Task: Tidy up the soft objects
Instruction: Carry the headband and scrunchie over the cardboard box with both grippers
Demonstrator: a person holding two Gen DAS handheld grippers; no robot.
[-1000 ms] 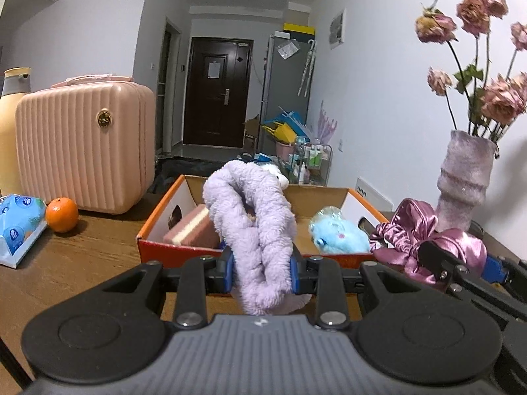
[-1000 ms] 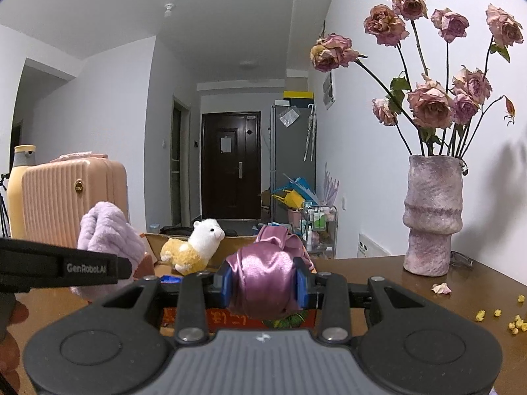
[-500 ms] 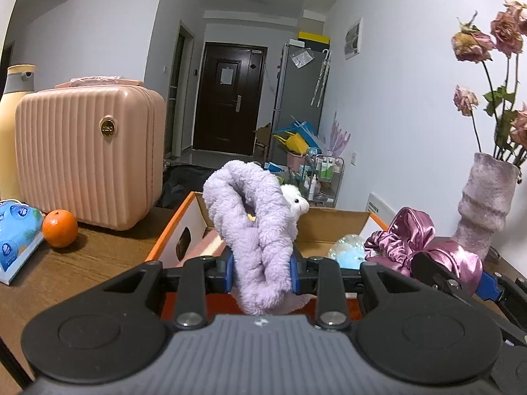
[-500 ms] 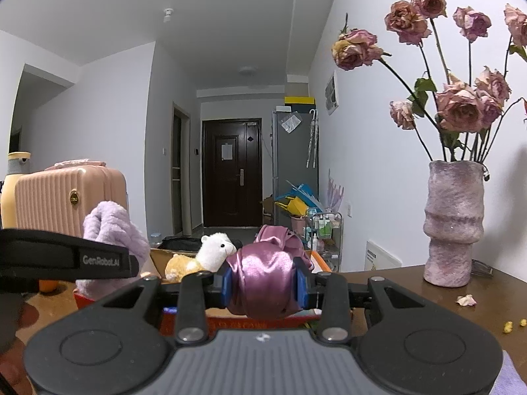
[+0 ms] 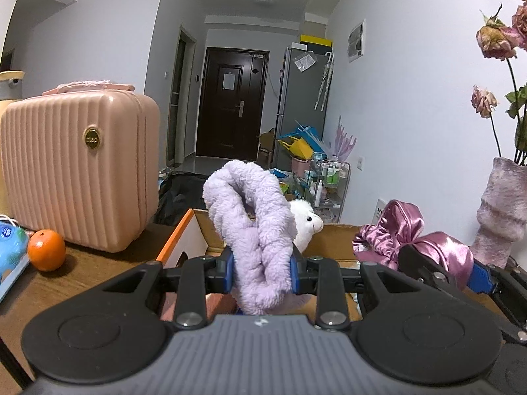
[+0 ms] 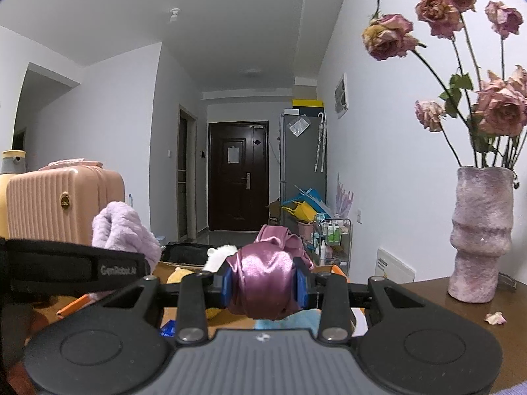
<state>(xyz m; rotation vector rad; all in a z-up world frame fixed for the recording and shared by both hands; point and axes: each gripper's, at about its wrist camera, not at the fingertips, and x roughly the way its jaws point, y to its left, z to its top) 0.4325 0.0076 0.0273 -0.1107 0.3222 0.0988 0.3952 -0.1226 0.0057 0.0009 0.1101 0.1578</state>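
Note:
My left gripper (image 5: 262,271) is shut on a fluffy lilac headband (image 5: 253,223) that loops up above its blue pads. It hangs over the near edge of an orange cardboard box (image 5: 179,237). A white plush alpaca (image 5: 306,225) peeks out of the box behind the headband. My right gripper (image 6: 263,284) is shut on a shiny purple satin scrunchie (image 6: 266,279), also over the box (image 6: 70,306). In the left wrist view that scrunchie (image 5: 415,240) and the right gripper (image 5: 474,275) appear at the right. The lilac headband (image 6: 122,230) shows at the left of the right wrist view.
A pink ribbed suitcase (image 5: 75,171) stands at the left on the wooden table (image 5: 75,276), with an orange (image 5: 46,250) and a blue tissue pack (image 5: 10,247) near it. A purple vase (image 6: 481,233) of dried roses stands at the right by the wall. Petals (image 6: 494,317) lie beside it.
Both grippers have moved forward toward and over the box with their soft items still held. The box interior has dropped mostly out of sight beneath the grippers.

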